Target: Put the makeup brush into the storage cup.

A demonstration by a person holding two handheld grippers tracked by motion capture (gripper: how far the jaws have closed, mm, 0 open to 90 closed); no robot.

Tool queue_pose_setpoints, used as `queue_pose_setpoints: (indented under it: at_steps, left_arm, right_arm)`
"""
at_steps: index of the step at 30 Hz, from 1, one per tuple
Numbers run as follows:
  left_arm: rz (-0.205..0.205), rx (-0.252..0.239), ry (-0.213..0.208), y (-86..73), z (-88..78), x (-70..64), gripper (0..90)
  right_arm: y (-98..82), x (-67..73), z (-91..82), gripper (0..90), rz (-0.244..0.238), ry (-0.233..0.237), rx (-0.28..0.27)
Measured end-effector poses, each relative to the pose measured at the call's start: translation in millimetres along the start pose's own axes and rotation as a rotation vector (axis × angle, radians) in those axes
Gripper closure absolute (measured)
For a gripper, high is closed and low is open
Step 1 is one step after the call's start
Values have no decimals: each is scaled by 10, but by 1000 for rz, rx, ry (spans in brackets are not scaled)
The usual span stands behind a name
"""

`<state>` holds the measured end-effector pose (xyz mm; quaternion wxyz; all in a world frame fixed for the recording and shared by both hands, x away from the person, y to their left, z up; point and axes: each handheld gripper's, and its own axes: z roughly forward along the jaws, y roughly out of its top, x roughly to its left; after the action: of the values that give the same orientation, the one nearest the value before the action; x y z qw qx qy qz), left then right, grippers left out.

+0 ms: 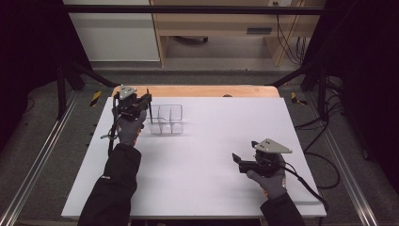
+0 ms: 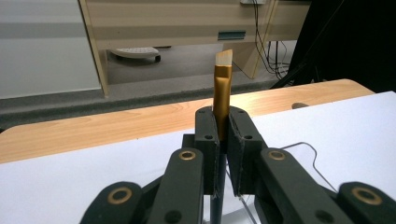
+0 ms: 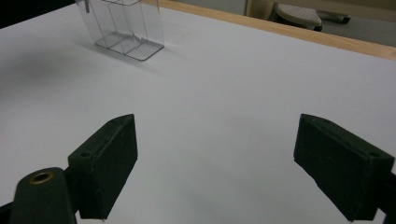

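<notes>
Gripping a slim brush (image 2: pixel 222 91) upright between its closed jaws, the left gripper (image 1: pixel 141 104) hangs over the far left part of the white board (image 1: pixel 202 160), just left of a clear plastic organizer (image 1: pixel 167 118). In the left gripper view the brush's gold ferrule rises from between the two black pads, topped by a pale angled bristle tip, while its dark handle runs down below the jaws; in the high view that handle reads as a thin dark line reaching down beside the organizer's left wall. Whether the handle end is inside a compartment or just outside the wall cannot be told. The organizer stands on the board, divided into several compartments, its walls transparent. The right gripper (image 1: pixel 236 159) sits low over the near right part of the board, well apart from the organizer, its jaws spread wide with nothing between them. A wooden table edge (image 1: pixel 197 90) shows beyond the board's far side.
</notes>
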<state>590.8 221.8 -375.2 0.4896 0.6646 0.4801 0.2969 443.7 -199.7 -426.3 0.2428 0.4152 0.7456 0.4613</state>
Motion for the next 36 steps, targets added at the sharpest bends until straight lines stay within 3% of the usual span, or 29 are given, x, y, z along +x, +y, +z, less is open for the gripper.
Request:
queue_pose_setpoints:
  at_steps: [36]
  left_arm:
    - [25,68,2,-291,58,-38,815]
  right_arm:
    - [8,11,-12,140,5,4,-7]
